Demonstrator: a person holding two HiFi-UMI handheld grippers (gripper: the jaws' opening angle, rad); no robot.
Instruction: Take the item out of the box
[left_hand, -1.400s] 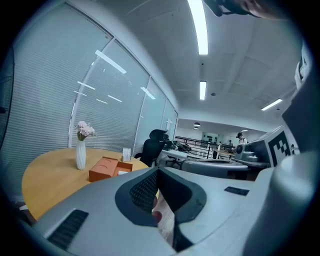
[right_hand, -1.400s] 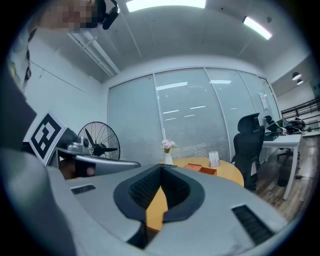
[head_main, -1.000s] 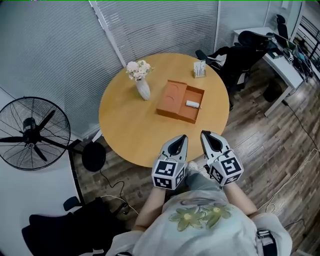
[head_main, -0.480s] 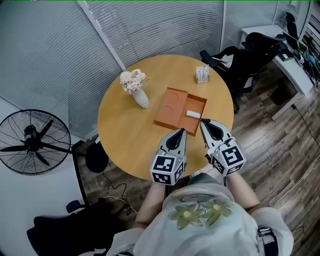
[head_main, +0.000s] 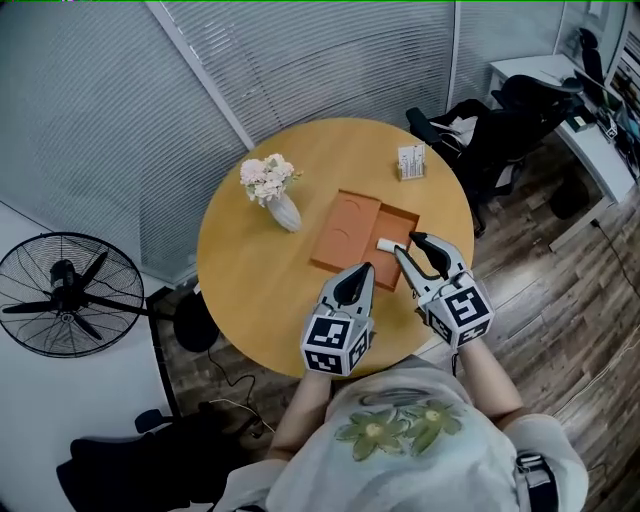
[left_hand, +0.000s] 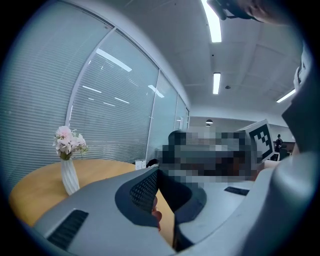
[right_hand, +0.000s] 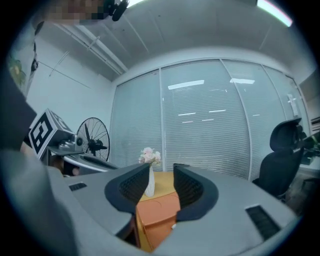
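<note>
- Head view puts the right gripper (head_main: 408, 247) at the lower right edge of the orange box (head_main: 404, 214), right of centre. Its jaws have just been opening and stand apart with nothing between them, probably to make ready for the item.
- The left gripper (head_main: 358, 272), just below the box, is clenched on nothing. It seems placed to steady the box if needed.
- The lid (head_main: 345, 228) lies flat at the tray's left, so the inside is open to reach.
- The item (head_main: 386, 243) is small, white and oblong. It lies in the tray, just beside the right gripper's tips.
- Right gripper view looks over the box toward the flower vase (right_hand: 149, 180).
</note>
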